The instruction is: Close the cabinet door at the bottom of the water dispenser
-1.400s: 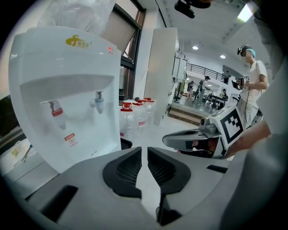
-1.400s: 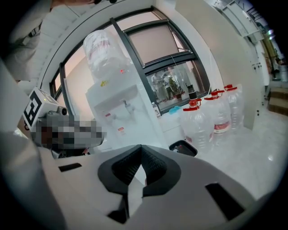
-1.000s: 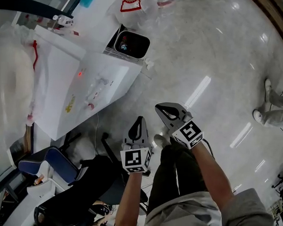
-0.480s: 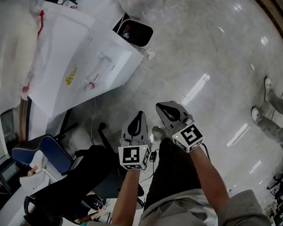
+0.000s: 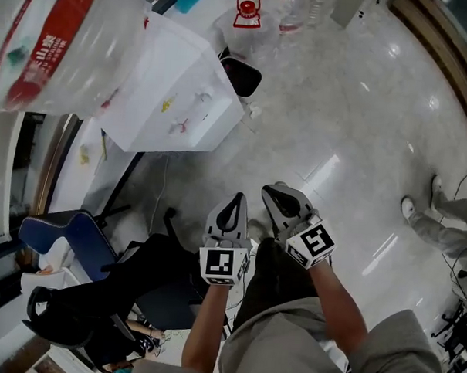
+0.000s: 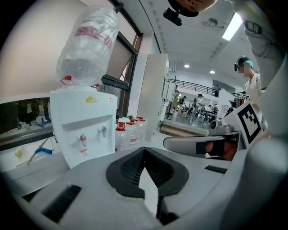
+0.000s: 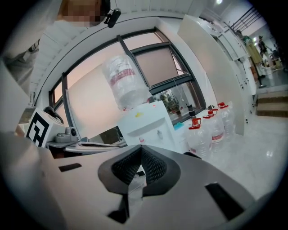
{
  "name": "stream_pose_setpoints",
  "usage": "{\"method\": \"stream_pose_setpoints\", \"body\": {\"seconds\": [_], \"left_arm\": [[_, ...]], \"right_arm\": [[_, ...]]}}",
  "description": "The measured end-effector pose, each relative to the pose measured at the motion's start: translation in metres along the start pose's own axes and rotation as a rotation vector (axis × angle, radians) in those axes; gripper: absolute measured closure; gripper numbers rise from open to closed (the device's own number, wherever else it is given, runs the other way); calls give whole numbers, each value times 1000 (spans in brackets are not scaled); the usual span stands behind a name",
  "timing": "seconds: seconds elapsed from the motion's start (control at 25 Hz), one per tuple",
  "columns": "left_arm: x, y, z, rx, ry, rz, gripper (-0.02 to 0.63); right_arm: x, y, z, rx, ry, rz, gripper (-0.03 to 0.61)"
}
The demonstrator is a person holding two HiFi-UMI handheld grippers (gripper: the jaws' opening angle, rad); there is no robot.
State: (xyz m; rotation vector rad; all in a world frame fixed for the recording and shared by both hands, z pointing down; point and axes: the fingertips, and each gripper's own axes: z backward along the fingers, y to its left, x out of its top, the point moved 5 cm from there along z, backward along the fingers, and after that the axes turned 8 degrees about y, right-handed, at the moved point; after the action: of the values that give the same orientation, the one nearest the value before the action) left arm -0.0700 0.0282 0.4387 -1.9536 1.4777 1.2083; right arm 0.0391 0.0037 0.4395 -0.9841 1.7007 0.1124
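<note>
Left tongs (image 5: 232, 201) and right tongs (image 5: 273, 194): jaws together, both empty. Water dispenser (image 5: 183, 102) stands at 11 o'clock in the head view, well apart from both. Judgement: go in low and push the door's free edge with the closed tips. Cabinet door is hidden in every view, so I cannot tell if it is open or closed.

Counting as I go: two tools in front of me, the left tool (image 5: 234, 199) and the right tool (image 5: 270, 193). One water dispenser (image 5: 187, 102), one big bottle (image 5: 54, 43) on top of it. Two taps (image 6: 82, 138) on its face. Spare bottles (image 7: 211, 123) with red caps on the floor: I make it three in the right gripper view. One dark bin (image 5: 254, 73) beside the dispenser. One blue chair (image 5: 53, 240) at my left. One bystander (image 5: 440, 226) at the far right, two shoes showing.
</note>
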Motion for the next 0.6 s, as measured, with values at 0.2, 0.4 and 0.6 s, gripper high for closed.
{"method": "stream_pose_setpoints", "body": {"seconds": [0.2, 0.4, 0.6], "left_arm": [[27, -18, 46, -10, -59, 19, 606], [54, -35, 90, -7, -129, 24, 606], [65, -45, 125, 1, -170, 48, 606]], "right_arm": [[28, 39, 30, 25, -25, 23, 569], [56, 73, 58, 40, -47, 72, 569], [70, 100, 88, 27, -74, 69, 569]]}}
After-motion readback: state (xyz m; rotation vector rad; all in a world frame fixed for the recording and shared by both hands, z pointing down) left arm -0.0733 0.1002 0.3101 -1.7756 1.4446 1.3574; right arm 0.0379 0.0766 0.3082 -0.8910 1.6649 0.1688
